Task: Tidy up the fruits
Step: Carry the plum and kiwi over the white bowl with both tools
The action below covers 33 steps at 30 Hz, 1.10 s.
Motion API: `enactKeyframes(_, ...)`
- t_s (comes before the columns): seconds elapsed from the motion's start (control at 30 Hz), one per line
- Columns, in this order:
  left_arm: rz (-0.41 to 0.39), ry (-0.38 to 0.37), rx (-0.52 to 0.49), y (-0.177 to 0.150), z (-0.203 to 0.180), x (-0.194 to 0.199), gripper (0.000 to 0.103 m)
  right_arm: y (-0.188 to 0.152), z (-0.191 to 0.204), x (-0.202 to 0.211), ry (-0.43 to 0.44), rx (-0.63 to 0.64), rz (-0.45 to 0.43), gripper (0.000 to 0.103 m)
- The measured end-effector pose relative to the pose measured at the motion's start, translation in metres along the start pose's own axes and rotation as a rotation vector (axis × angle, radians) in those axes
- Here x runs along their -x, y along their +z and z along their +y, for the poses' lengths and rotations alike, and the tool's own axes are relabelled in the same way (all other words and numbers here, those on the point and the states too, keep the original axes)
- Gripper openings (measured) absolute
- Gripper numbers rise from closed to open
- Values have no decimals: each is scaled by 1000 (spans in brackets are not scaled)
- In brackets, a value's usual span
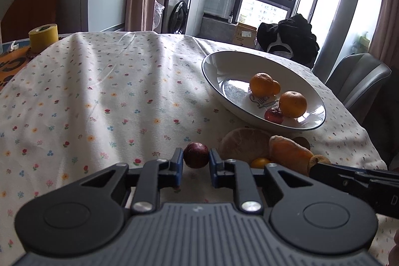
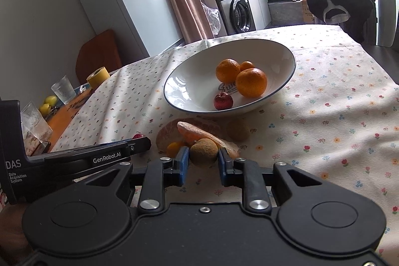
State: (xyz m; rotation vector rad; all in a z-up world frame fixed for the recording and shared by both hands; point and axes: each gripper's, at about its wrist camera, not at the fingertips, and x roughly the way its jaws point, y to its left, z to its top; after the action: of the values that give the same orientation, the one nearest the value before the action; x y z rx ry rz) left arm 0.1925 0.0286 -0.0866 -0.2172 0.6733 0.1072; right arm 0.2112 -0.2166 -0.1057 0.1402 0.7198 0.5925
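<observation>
The left gripper (image 1: 196, 160), marked "GenRobot.AI", pinches a dark red round fruit (image 1: 196, 155); the right gripper (image 2: 203, 162) pinches a tan rough-skinned round fruit (image 2: 204, 152) above the floral tablecloth (image 2: 324, 116).

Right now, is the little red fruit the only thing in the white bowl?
No, the white bowl also holds three oranges beside the little red fruit.

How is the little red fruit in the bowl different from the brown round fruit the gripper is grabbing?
The red fruit is shiny and bright; the brown fruit is dull and rough-looking. The red fruit sits inside the white bowl beside the oranges; the brown fruit is outside it, between the right gripper fingers. The red fruit shows a small stem; the brown fruit shows none. Both are small and round.
</observation>
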Motion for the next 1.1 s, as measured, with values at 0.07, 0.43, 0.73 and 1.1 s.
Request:
enactKeyframes(0.07, -3, -11, -5, 0, -2, 5, 20, 0, -2, 2, 1, -4, -3, 23)
enactKeyframes(0.43, -38, -45, -14, 5, -11, 29, 20, 6, -3, 16, 2, -5, -44, 23)
enactKeyframes(0.73, -77, -65, -29, 21, -20, 42, 20, 16, -9, 25, -19, -8, -80, 23)
enactKeyframes(1.1, -94, -69, -28, 37, -30, 32, 20, 30, -14, 19, -51, 2, -101, 23)
